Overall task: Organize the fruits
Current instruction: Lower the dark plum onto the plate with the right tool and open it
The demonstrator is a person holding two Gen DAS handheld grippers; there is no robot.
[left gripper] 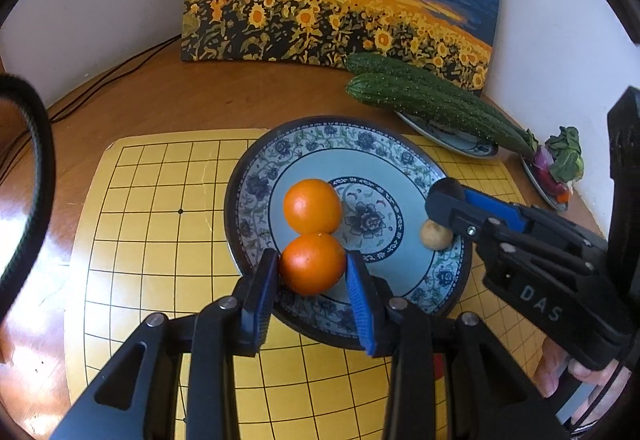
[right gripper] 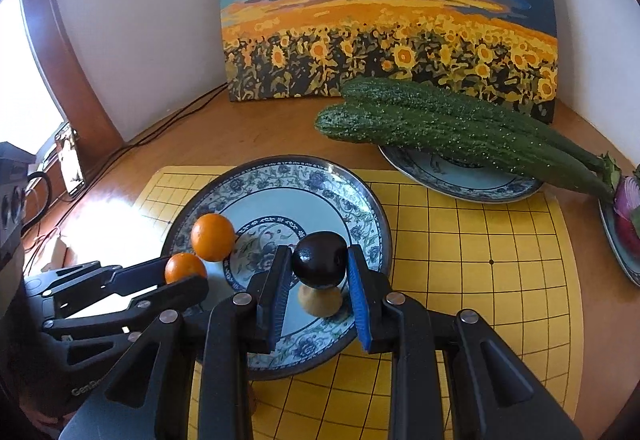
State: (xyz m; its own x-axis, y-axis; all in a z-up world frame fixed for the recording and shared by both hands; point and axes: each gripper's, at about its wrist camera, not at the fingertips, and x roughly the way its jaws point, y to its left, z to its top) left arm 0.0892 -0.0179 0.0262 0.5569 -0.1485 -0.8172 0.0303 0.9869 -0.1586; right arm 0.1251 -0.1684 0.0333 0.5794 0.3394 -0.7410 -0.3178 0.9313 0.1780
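Oranges are the fruit in hand: the near orange (left gripper: 313,263) sits between the pads of the left gripper (left gripper: 313,272), which pinches it at its widest part, low over the near side of the blue-patterned plate (left gripper: 256,176). It touches a second orange (left gripper: 313,205) lying just beyond it on the plate. Over the same plate's other side, the right gripper (right gripper: 320,272) is pressed onto a dark round fruit (right gripper: 319,259), with a small tan fruit (right gripper: 320,300) directly beneath it on the plate; whether the two touch I cannot tell. I judge the oranges firm and fairly light, with smooth rind that could roll or slip, so a hold across the middle suits them; the dark fruit looks glossy and likely slicker. Counted: two oranges, one dark fruit, one tan fruit, three plates. Farther out, two cucumbers (right gripper: 460,128) lie side by side across a second plate (right gripper: 460,176), their ends overhanging it. A third plate (right gripper: 618,240) at the far right holds purple and green vegetables, only partly in view. All rest on a yellow grid mat (right gripper: 480,260), with a sunflower painting (right gripper: 384,12) leaning against the wall behind.
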